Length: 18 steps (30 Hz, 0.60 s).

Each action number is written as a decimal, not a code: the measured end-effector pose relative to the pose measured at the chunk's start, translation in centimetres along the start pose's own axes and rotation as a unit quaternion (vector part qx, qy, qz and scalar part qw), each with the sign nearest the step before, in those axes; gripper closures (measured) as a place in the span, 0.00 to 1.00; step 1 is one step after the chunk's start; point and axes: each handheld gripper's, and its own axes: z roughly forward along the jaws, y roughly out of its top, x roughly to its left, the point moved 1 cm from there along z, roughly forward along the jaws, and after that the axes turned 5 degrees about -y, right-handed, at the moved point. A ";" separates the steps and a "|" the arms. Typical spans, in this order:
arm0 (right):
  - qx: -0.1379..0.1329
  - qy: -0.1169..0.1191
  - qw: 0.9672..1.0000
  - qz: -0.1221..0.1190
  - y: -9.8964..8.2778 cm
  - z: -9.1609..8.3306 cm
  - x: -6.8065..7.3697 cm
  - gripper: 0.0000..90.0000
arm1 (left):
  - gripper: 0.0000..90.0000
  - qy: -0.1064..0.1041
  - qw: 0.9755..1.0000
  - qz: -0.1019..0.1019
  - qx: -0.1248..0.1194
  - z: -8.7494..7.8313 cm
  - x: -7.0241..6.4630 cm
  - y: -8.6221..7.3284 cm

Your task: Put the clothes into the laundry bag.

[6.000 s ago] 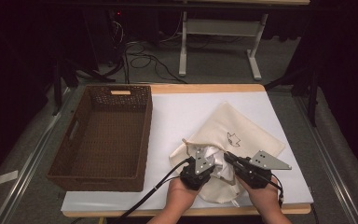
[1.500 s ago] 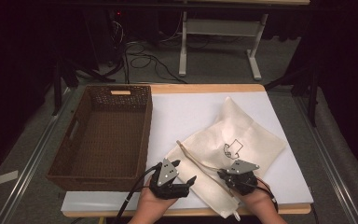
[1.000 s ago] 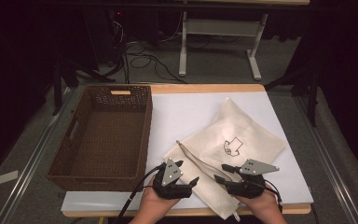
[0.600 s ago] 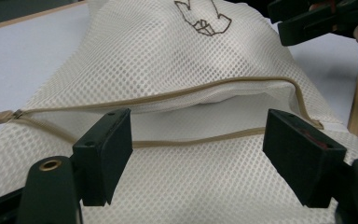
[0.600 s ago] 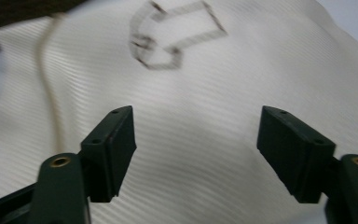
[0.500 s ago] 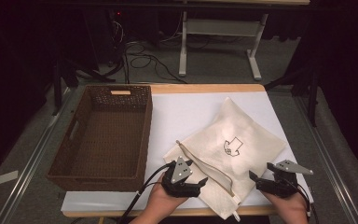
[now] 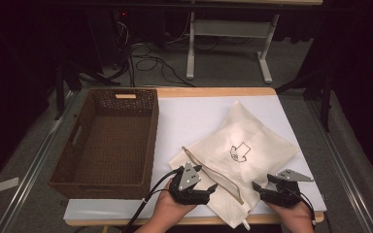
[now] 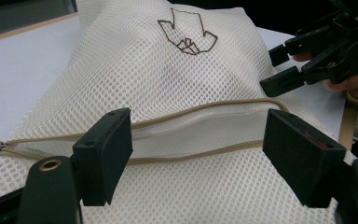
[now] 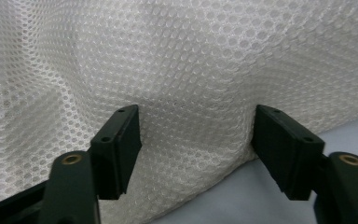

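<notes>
A cream mesh bag [image 7: 243,155] with a brown line drawing [image 7: 239,151] lies flat on the white table top [image 7: 194,116]. Its tan zipper [image 7: 213,170] runs along the near left edge and gapes slightly [image 8: 191,140]. My left gripper [image 7: 210,187] hovers at that zipper, jaws open on either side of the gap [image 8: 198,149], touching nothing. My right gripper [image 7: 262,184] is at the bag's near right edge. Its jaws have just been closing and stand open [image 9: 196,140], with a bulge of mesh [image 9: 191,84] between them, not pinched.
A dark brown wicker basket [image 7: 108,141] stands on the left of the table, close to the bag's left corner. Bare white surface lies beyond the bag. The table's near edge [image 7: 189,221] is right under both hands. Cables trail from both grippers.
My right gripper has moved from the bag's near middle out to its near right edge. The left gripper has stayed by the zipper. The bag lies as before.
</notes>
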 end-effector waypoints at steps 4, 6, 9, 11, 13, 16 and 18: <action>0.008 -0.017 1.000 -0.019 0.3 -0.1 0.0 0.67 | 0.27 0.005 1.000 -0.001 -0.001 -0.3 0.0 -0.2; 0.008 -0.019 1.000 -0.022 0.3 -0.1 -0.1 0.72 | 0.27 0.005 1.000 -0.003 0.000 -0.4 0.0 -0.3; 0.012 -0.019 0.999 -0.034 0.5 -0.2 -0.3 0.85 | 0.27 0.007 1.000 -0.004 0.000 -0.7 0.0 -0.4; 0.013 -0.012 0.999 -0.036 0.7 -0.1 -0.5 0.88 | 0.27 0.011 1.000 -0.006 -0.001 -0.9 0.1 -0.5; 0.013 -0.009 0.999 -0.040 0.8 -0.1 -0.6 0.91 | 0.27 0.014 1.000 -0.008 -0.001 -1.1 0.1 -0.6; 0.011 -0.005 0.999 -0.047 1.0 -0.2 -0.7 0.96 | 0.27 0.021 1.000 -0.008 0.000 -1.4 0.0 -0.8; 0.007 -0.003 0.999 -0.048 1.0 -0.3 -0.9 0.97 | 0.27 0.024 1.000 -0.009 0.001 -1.6 0.1 -0.9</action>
